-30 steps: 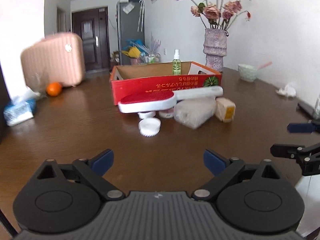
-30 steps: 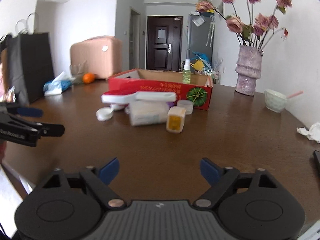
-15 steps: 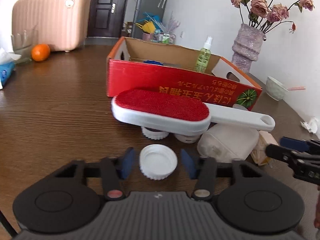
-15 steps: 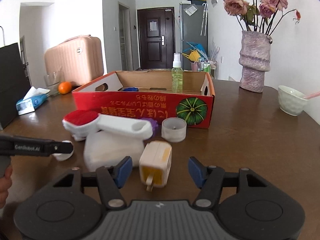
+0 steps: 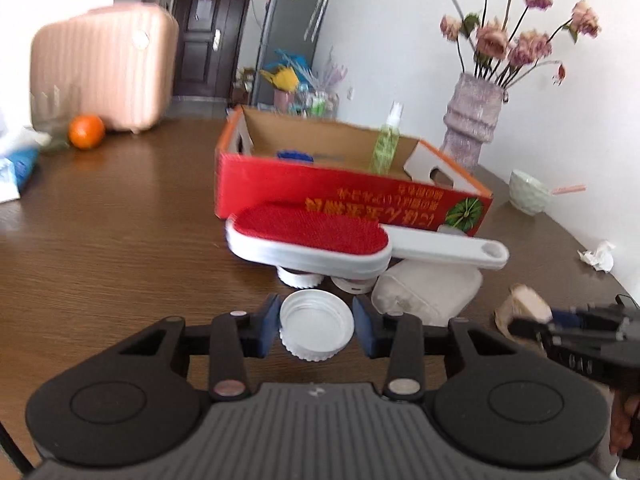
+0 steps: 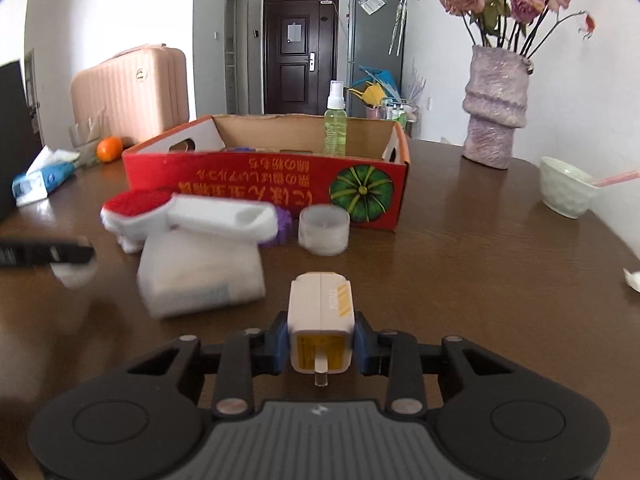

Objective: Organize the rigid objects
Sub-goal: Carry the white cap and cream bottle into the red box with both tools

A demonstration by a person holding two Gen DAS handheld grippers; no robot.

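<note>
A: What is in each gripper?

B: The left gripper [image 5: 316, 326] has closed its jaws on a white ribbed cap [image 5: 317, 329], open side up, showing a hollow inside; its blue pads press on both sides. The right gripper [image 6: 320, 340] has just been closing its jaws, and they now pinch a cream plug adapter [image 6: 322, 316] with yellow markings, a yellow end face and a small tab pointing back at the camera.

A: Where do those two sit?

B: Both at the near edge of a clutter on the brown table [image 6: 480, 264]. Whether they are lifted off the wood I cannot tell.

A: And beyond them?

B: Just past the cap, a lint brush [image 5: 308, 236] with a red pad and white handle lies across two more white caps and a white soft packet [image 6: 200, 272]. A short translucent cup [image 6: 324, 230] stands beside a purple thing [image 6: 283, 224] that is mostly hidden.

A: The containers?

B: A red cardboard box [image 6: 272, 188] with a green pumpkin picture stands open behind the pile. In it a green spray bottle [image 6: 335, 128] stands upright near the right end, and something blue [image 5: 296, 156] lies on the floor of the box. To the right, a white bowl [image 6: 564, 188] holds a pink utensil, and a mauve vase [image 6: 496, 108] holds pink roses.
</note>
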